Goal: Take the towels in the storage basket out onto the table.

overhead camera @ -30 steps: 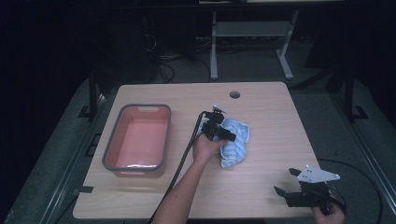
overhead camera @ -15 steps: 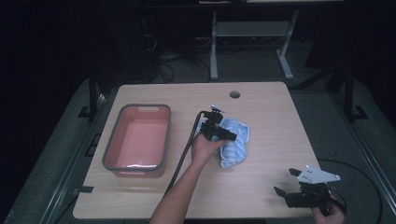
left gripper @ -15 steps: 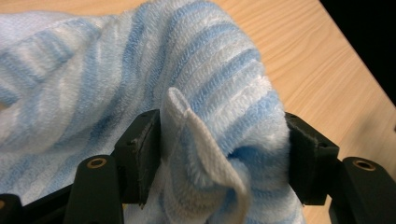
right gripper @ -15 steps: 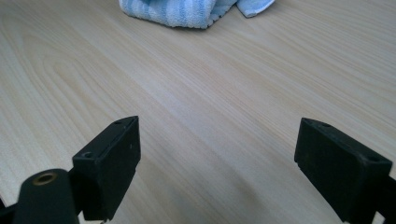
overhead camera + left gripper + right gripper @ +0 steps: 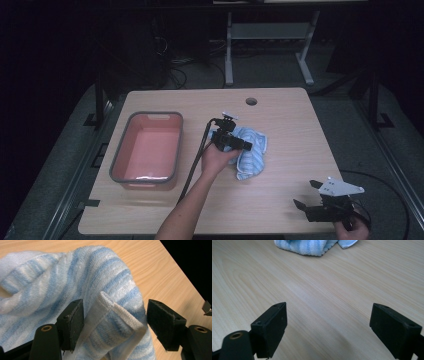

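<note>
Left gripper view has your left gripper (image 5: 113, 322) with fingers wide around a raised towel (image 5: 75, 285) fold — pinching it looks next, right gripper (image 5: 335, 327) idling wide over the counter (image 5: 324, 290).

Bare table (image 5: 295, 135) right of towel (image 5: 252, 150); pink tub (image 5: 147, 150) blocking left side; open wood ahead of right gripper (image 5: 312, 195).

A looped, rough terry cloth towel (image 5: 75, 282) is seen on a smooth, matt pale wood-grain surface (image 5: 324, 297); the fingers (image 5: 395, 328) look matt black.
</note>
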A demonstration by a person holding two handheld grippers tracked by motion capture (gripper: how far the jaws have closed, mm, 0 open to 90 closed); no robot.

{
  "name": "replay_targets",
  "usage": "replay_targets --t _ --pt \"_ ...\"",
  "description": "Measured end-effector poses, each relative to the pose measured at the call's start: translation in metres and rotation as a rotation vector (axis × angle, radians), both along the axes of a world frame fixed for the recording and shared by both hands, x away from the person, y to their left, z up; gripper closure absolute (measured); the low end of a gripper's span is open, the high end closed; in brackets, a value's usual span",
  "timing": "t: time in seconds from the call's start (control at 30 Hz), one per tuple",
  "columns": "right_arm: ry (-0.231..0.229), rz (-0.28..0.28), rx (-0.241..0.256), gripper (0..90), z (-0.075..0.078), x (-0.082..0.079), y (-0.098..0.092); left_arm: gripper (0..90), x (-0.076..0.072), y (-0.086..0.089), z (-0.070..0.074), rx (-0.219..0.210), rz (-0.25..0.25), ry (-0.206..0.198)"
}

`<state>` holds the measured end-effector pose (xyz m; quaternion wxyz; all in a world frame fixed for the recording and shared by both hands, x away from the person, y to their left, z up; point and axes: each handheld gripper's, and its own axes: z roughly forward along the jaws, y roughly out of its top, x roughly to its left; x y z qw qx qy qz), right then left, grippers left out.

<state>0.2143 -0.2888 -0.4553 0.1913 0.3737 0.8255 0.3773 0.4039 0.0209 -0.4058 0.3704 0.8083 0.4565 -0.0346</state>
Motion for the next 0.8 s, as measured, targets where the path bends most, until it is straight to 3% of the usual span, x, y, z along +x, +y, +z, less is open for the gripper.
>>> replay_targets --t 0.33,0.8 --pt "0.001 -0.007 0.001 13.8 0.000 0.000 -0.003 30.0 -0.003 0.006 0.005 -0.014 0.007 -0.011" --pt "0.004 -0.018 -0.001 13.8 0.000 0.000 -0.003 28.7 -0.016 0.027 0.012 -0.033 -0.011 -0.038"
